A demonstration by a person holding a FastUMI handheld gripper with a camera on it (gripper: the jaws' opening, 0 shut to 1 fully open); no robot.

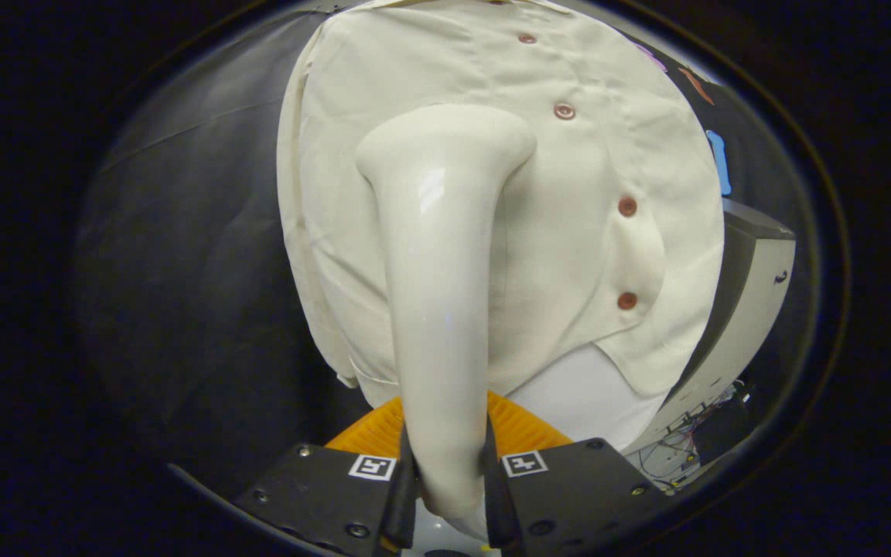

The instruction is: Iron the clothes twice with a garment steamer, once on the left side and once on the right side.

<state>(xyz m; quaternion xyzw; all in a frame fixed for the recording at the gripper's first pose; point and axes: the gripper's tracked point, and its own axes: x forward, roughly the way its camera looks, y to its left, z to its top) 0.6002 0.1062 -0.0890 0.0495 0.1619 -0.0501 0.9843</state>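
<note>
A cream garment steamer [438, 278] rises from between my fingers, and my gripper [449, 483] is shut on its handle. Its wide head rests against the left half of a cream button-up shirt [608, 155] hanging straight ahead, just left of the row of reddish-brown buttons [564, 111]. The shirt's hem curves below the head, with a white layer [588, 391] showing under it. The steamer hides the middle of the shirt's left panel.
An orange ribbed object [523, 429] sits just beyond my fingers under the shirt. A grey and beige box-like unit [747, 286] stands to the right of the shirt, with loose wires [693, 433] at its foot. Dark cloth wall [190, 255] lies to the left.
</note>
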